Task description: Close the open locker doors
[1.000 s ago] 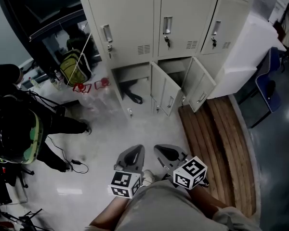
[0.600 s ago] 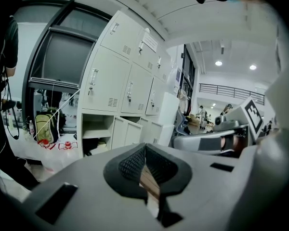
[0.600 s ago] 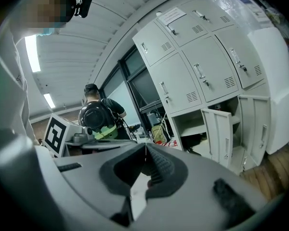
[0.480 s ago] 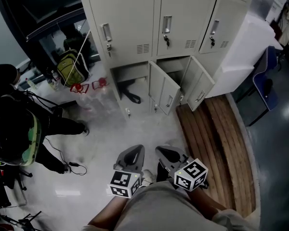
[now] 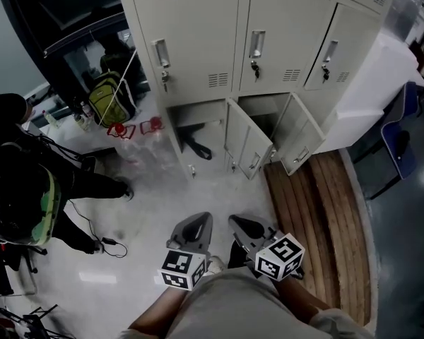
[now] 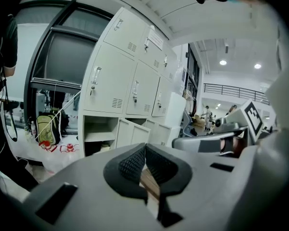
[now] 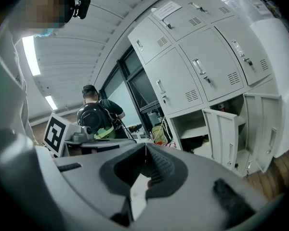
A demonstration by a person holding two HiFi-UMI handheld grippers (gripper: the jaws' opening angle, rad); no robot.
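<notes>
The beige lockers (image 5: pixel 198 41) stand ahead of me, with the upper doors closed. In the bottom row, the left compartment (image 5: pixel 196 129) gapes open with something dark inside, and its door (image 5: pixel 184 157) shows edge-on. The middle door (image 5: pixel 246 145) and the right door (image 5: pixel 302 141) swing out toward me. Both show again in the right gripper view, the middle door (image 7: pixel 221 134) and the right door (image 7: pixel 266 129). My left gripper (image 5: pixel 193 226) and right gripper (image 5: pixel 249 226) hang low near my legs, well short of the lockers. Each is shut on nothing, as the left gripper (image 6: pixel 145 148) and right gripper (image 7: pixel 145 150) show in their own views.
A person in black with a backpack (image 5: pixel 21 189) stands at the left, with cables (image 5: pixel 106 242) on the floor nearby. A green bag (image 5: pixel 107 99) and red items (image 5: pixel 134 127) lie left of the lockers. A slatted wooden platform (image 5: pixel 318 210) and a blue chair (image 5: pixel 399 136) are at the right.
The lockers have slid lower and rightward in the head view as my head moved. Both grippers have stayed near my legs, still shut. The doors have not moved.
</notes>
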